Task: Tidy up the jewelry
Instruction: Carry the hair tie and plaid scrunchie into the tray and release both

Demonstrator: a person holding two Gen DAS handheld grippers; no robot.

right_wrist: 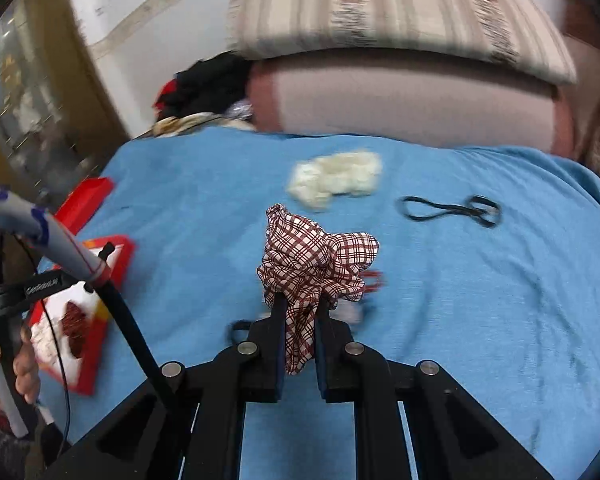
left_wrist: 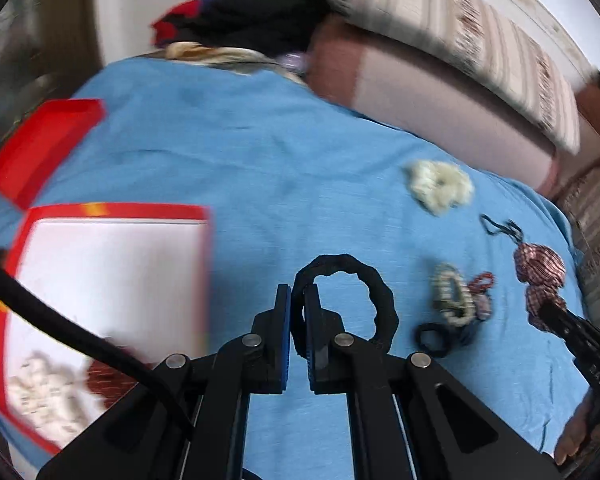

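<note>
Holding a black scrunchie (left_wrist: 342, 300), left gripper (left_wrist: 298, 300) is clamped on its band; right gripper (right_wrist: 298, 312) pinches a plaid scrunchie (right_wrist: 316, 272). Red box (left_wrist: 112, 212) lies left of both, nearer the left gripper, so it likely drops first.

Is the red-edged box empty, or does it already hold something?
Not empty. The red-edged box holds a cream scrunchie and a dark red one on its white floor.

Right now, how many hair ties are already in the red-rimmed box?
2 visible: a cream fluffy scrunchie near the front corner of the red-rimmed box, and a dark red one beside it. The left gripper's cable crosses that corner, so another may be hidden.
</note>
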